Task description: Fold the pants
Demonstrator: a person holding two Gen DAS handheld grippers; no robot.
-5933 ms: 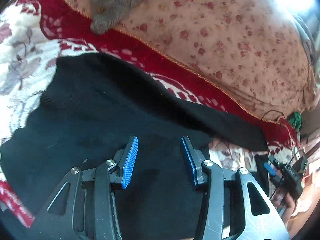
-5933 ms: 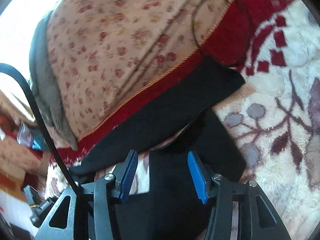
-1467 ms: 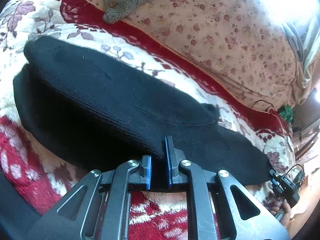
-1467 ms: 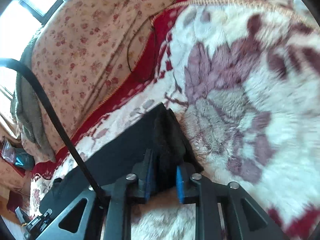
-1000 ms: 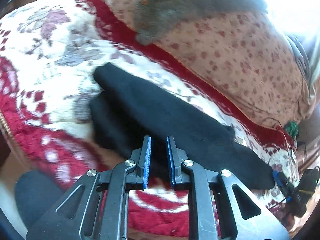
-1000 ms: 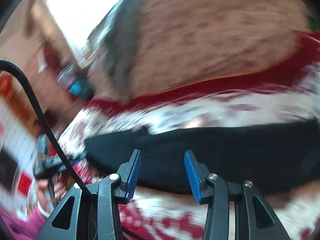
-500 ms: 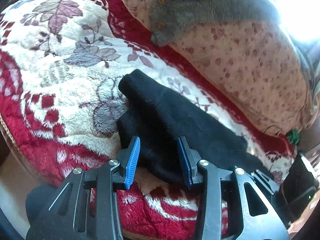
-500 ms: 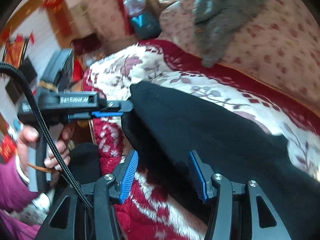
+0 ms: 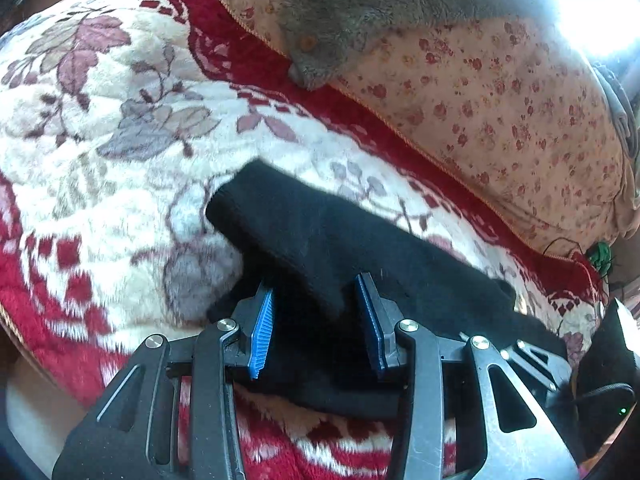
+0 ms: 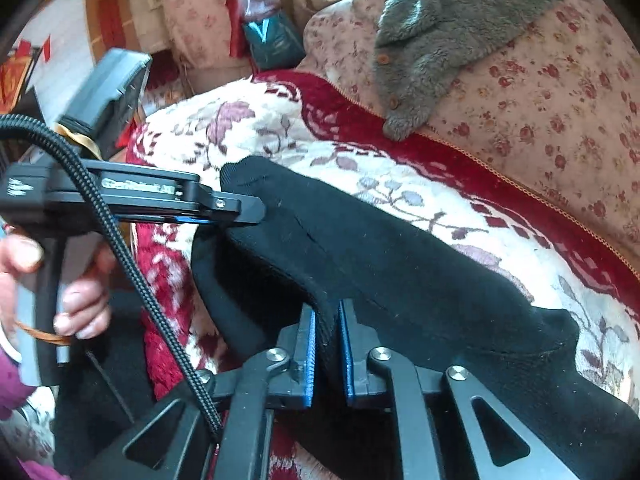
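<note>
The black knit pants (image 9: 320, 240) lie folded lengthwise on a red and cream floral blanket (image 9: 100, 140). My left gripper (image 9: 316, 320) is open, its blue pads on either side of the pants' near edge at the left end. In the right wrist view the pants (image 10: 400, 272) run from upper left to lower right. My right gripper (image 10: 327, 356) is shut on the near folded edge of the pants. The left gripper (image 10: 240, 208) shows there from the side, at the pants' left end.
A pink floral pillow (image 9: 500, 92) with a grey fleece garment (image 9: 380, 4) on it lies behind the blanket. The blanket's front edge (image 9: 60, 360) drops off at lower left. A hand (image 10: 76, 292) holds the left gripper's handle. Room clutter (image 10: 272, 36) stands beyond the bed.
My left gripper let go of the pants and opened, staying at their left end. My right gripper swung over to the left end and closed on the near folded edge.
</note>
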